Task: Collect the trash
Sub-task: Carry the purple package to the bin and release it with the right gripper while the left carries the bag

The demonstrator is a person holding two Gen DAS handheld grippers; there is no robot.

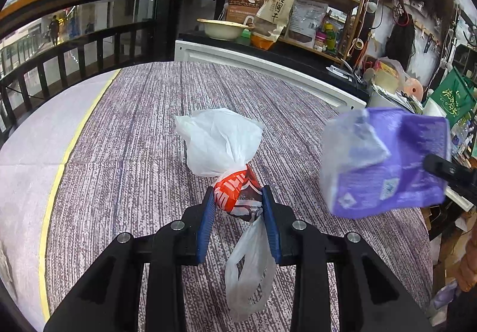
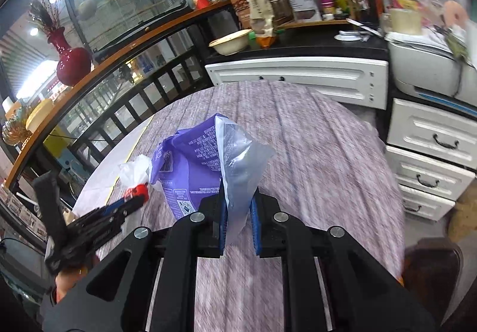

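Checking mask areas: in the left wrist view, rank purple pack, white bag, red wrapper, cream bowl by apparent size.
1. purple pack, though it hangs nearer the camera, so its true rank is unsure
2. white bag
3. red wrapper
4. cream bowl; it stands far back, so looks small

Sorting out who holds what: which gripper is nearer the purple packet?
Right. The right gripper is shut on the clear end of the purple packet, lifted off the table. The left gripper sits beside it, clamped on the white bag.
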